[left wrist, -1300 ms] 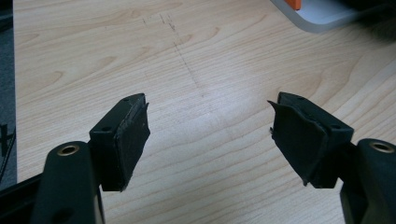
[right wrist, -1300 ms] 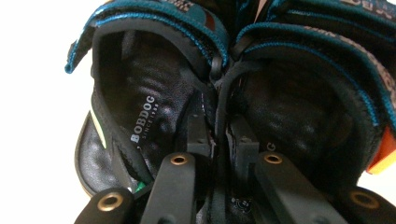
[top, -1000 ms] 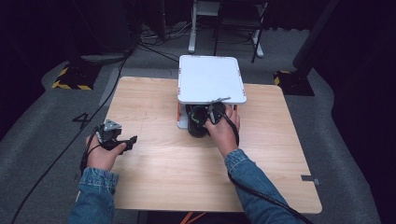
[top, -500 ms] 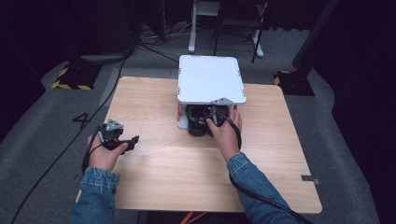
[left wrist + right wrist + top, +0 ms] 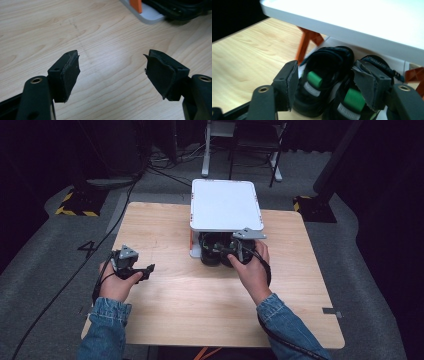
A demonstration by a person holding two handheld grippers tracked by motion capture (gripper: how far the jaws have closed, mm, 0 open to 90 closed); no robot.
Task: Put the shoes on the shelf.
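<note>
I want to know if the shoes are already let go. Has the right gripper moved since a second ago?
Yes. The right gripper has drawn back slightly toward the person from under the white shelf, its jaws have just been opening, and the black shoes lie unpressed.

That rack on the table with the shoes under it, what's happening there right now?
A person works at a wooden table with a tool in each hand. The right tool sits at a pair of black shoes on the lower level of a white rack; its jaws have just been opening and its pads press on nothing. The left tool hangs open over bare wood, apart from the rack.
</note>
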